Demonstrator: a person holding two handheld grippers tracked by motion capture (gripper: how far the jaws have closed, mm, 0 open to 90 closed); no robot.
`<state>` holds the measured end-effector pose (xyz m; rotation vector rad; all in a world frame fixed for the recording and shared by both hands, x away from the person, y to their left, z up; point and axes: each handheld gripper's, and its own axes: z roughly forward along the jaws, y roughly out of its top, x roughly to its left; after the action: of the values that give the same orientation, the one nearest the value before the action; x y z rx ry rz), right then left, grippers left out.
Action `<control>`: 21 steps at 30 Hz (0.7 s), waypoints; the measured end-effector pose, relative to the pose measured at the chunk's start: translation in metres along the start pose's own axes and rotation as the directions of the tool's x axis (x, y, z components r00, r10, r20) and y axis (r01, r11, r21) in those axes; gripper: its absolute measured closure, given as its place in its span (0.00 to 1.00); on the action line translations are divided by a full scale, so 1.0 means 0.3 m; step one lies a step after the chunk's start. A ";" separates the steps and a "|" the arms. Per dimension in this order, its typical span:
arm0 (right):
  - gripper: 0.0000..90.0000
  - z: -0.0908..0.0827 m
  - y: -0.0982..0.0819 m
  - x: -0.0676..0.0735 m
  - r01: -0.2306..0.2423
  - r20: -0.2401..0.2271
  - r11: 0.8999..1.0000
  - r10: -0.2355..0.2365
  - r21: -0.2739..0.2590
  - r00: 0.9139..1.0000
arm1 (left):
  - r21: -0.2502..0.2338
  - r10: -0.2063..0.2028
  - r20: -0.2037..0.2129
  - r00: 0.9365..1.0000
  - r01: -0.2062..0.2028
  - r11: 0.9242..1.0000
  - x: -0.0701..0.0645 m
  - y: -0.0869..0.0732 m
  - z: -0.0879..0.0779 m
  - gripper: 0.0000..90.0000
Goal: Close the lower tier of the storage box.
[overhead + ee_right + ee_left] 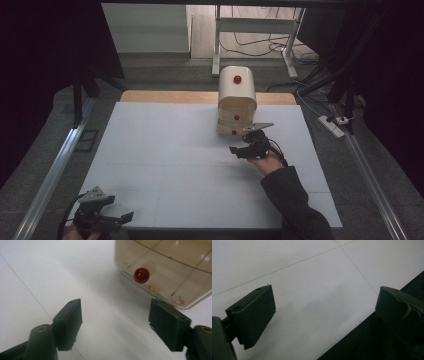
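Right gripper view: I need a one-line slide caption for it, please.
Open right gripper poised over the white table, facing the red knob on a cream drawer box, nothing between its jaws.

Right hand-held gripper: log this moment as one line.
right hand-held gripper: open, nothing between jaws | aimed at: red knob of cream drawer box | left hand-held gripper: open, near table edge

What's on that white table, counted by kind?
Cream drawer cabinet: 1
Red knobs on it, seen from above: 3
Handheld grippers, left and right, both with jaws open: 2
Total: 6
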<state>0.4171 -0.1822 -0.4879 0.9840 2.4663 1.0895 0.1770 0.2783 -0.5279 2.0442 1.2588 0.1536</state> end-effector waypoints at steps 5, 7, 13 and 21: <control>0.21 -0.008 -0.003 0.006 0.002 -0.013 1.000 -0.003 -0.008 1.000 | 0.000 0.000 0.000 1.000 0.000 1.000 0.000 0.000 0.000 0.03; 0.20 -0.011 -0.003 0.008 0.002 -0.019 1.000 -0.003 -0.010 1.000 | -0.001 0.000 0.000 1.000 0.000 1.000 0.000 0.000 0.000 0.03; 0.13 -0.018 -0.005 0.024 0.019 -0.027 1.000 -0.020 -0.015 0.999 | 0.000 0.000 0.001 1.000 0.000 1.000 0.000 -0.001 0.000 0.03; 0.09 -0.027 -0.006 0.045 0.037 -0.045 0.999 -0.037 -0.010 0.998 | 0.001 -0.001 0.001 1.000 0.001 1.000 0.001 -0.001 -0.001 0.03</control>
<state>0.4025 -0.1785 -0.4834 0.9170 2.5022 1.1227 0.1768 0.2786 -0.5278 2.0445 1.2596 0.1513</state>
